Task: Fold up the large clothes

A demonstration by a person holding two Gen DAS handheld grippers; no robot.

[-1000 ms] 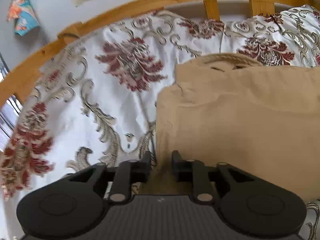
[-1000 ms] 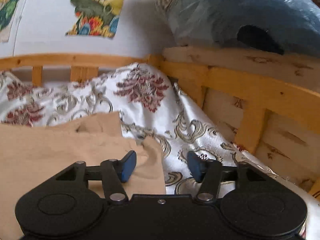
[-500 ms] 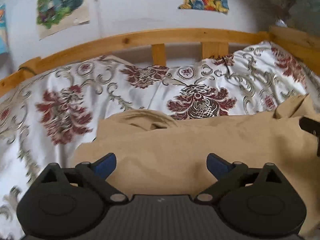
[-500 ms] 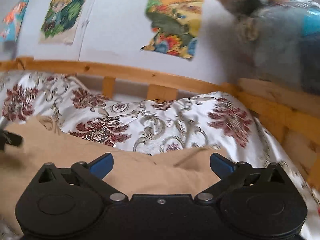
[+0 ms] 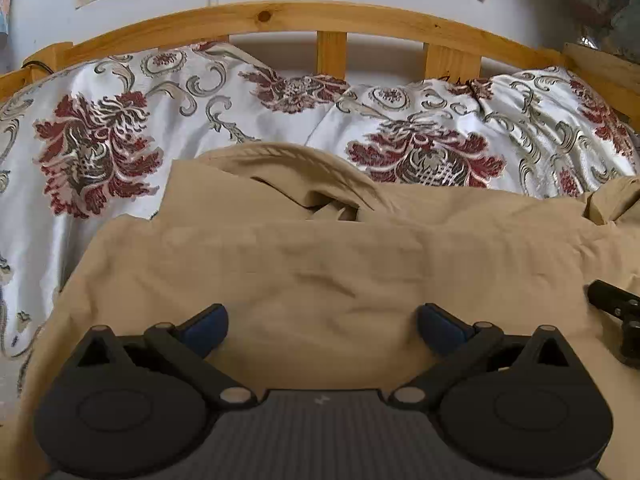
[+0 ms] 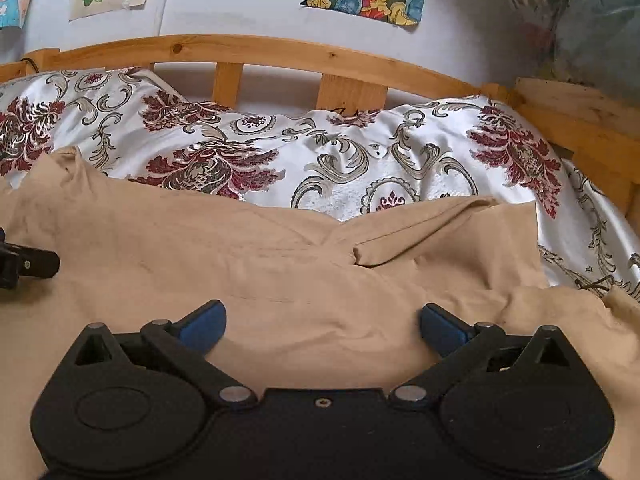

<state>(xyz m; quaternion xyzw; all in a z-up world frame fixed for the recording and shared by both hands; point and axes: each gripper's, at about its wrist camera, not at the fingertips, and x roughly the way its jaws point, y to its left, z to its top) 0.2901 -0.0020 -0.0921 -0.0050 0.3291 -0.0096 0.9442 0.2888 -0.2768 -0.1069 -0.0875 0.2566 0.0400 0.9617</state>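
A large tan garment [image 5: 320, 248] lies folded on the bed, its collar [image 5: 288, 160] toward the wooden rail. My left gripper [image 5: 322, 320] hovers low over its near left part; its jaws are opening wide and only flat cloth lies below them, not pinched. In the right wrist view the same tan garment [image 6: 240, 248] has a folded flap [image 6: 432, 232] at its far right. My right gripper [image 6: 322, 318] stands open over the near right part, holding nothing. Each gripper's tip shows in the other's view: the right gripper [image 5: 616, 308] and the left gripper [image 6: 28, 264].
A white bedspread [image 5: 100, 140] with red flowers covers the bed around the garment. A wooden rail [image 5: 280, 16] with slats runs along the far side, and a side rail [image 6: 580, 120] stands at the right. Posters hang on the wall [image 6: 248, 8]; a bulky bag [image 6: 592, 20] sits top right.
Both grippers went from nearly shut at the garment's side edges to wide open, letting the cloth go. Both swung to face the far rail and sank lower over the garment.
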